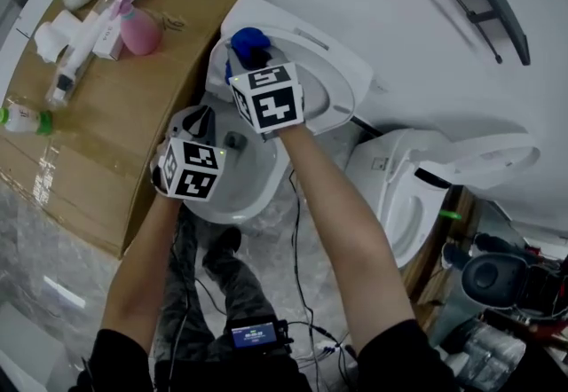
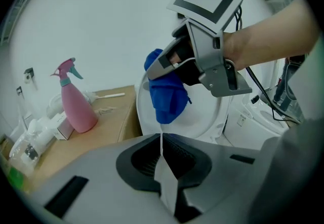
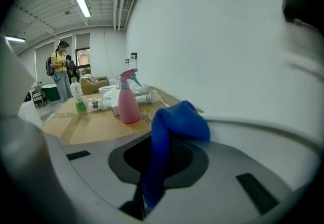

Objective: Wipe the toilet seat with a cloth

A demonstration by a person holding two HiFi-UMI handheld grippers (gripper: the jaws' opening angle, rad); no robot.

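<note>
Seat: hinged up at the far side of the bowl and leaning toward the wall. In this raised white oval I cannot tell seat from lid.
Cloth: blue and bunched, at the far left top of the raised oval. From the head view it seems to touch the white surface. A fold hangs below the grip.
Right gripper: clenched on the cloth, which fills the space between its jaws and spills over their tips.
Left gripper: jaws drawn together to a hairline slit, with nothing between them. It hovers over the near left rim of the bowl, near the right gripper but apart from it.
Step in hand: wiping, by my reading, with the cloth set at the top of the raised part. How much is already wiped cannot be told.
Next move: likely a sweep down or around the oval. It calls for steady pressure toward the wall side and a firm pinch, so the loose fold drags flat and does not slip out.
Left side: a pink bottle and small items on a cardboard top, clear of the work.
Right side: a second toilet, well apart.
</note>
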